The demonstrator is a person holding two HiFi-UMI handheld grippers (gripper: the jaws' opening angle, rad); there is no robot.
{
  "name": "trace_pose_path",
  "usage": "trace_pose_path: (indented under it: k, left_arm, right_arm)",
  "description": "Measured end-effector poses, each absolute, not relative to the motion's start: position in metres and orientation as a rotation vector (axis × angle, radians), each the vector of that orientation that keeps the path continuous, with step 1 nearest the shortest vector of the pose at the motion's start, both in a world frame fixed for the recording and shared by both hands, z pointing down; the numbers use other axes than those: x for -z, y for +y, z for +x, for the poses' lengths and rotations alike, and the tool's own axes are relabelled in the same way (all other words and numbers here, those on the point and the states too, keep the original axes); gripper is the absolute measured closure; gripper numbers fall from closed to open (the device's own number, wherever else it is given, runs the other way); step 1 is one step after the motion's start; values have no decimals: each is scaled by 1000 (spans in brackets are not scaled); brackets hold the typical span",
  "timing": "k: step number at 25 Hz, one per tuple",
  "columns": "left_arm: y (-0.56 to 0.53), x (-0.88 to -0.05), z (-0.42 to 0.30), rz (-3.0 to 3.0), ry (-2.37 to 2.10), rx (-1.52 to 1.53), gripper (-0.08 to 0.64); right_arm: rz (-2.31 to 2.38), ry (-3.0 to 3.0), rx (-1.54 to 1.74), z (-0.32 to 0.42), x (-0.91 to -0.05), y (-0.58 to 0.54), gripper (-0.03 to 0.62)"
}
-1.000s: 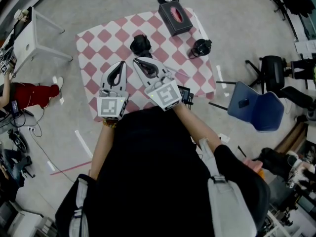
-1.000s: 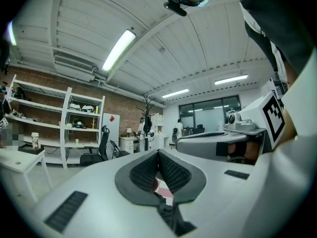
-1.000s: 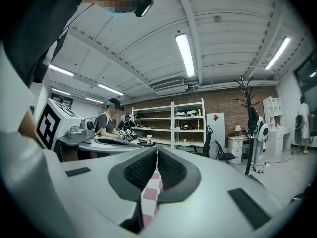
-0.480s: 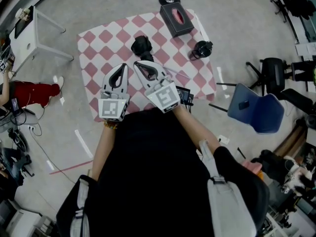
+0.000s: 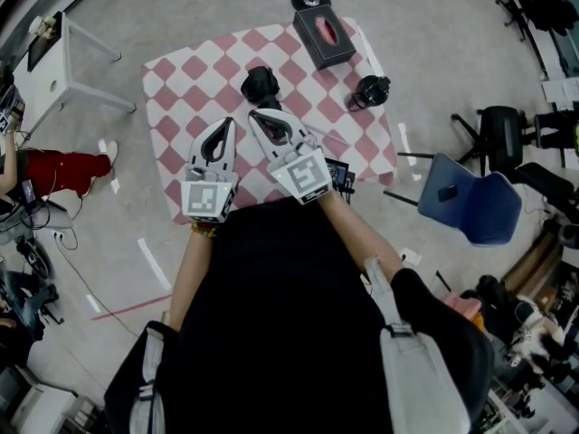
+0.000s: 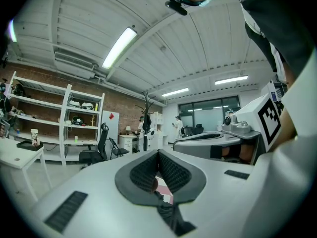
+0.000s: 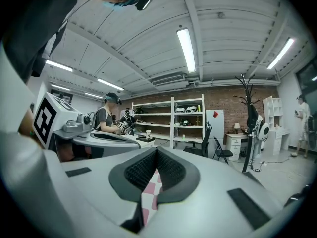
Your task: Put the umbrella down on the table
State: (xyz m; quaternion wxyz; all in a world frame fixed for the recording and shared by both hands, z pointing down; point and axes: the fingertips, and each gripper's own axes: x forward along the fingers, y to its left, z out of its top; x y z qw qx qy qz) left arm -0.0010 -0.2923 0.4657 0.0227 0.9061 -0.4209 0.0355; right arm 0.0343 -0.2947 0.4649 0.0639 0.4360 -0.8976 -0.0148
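The left gripper [image 5: 225,123] and right gripper [image 5: 255,115] both have their fingers shut together, empty. The black umbrella [image 5: 260,85] lies on the counter [image 5: 181,80] just past the right fingers. I cannot tell which way it points. A tissue box [image 5: 323,33] sits farther off.

This looks like a lab workshop: open metal shelves [image 7: 185,115] against a brick wall [image 7: 230,105], strip lights [image 7: 188,48] on a ribbed ceiling, office chairs [image 5: 470,202], a person [image 7: 105,118] at a far bench, and a checked surface [image 5: 194,70] on a bare concrete floor [image 5: 434,61].
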Motion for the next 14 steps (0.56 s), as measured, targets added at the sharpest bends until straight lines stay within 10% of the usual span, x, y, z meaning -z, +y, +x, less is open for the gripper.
trace_pose_path:
  k: [14]
  left_arm:
    - [-296,-464,-5,2795,-1312,-105,546]
  right_arm:
    - [1342,-2692,23,40,-464,-303,577]
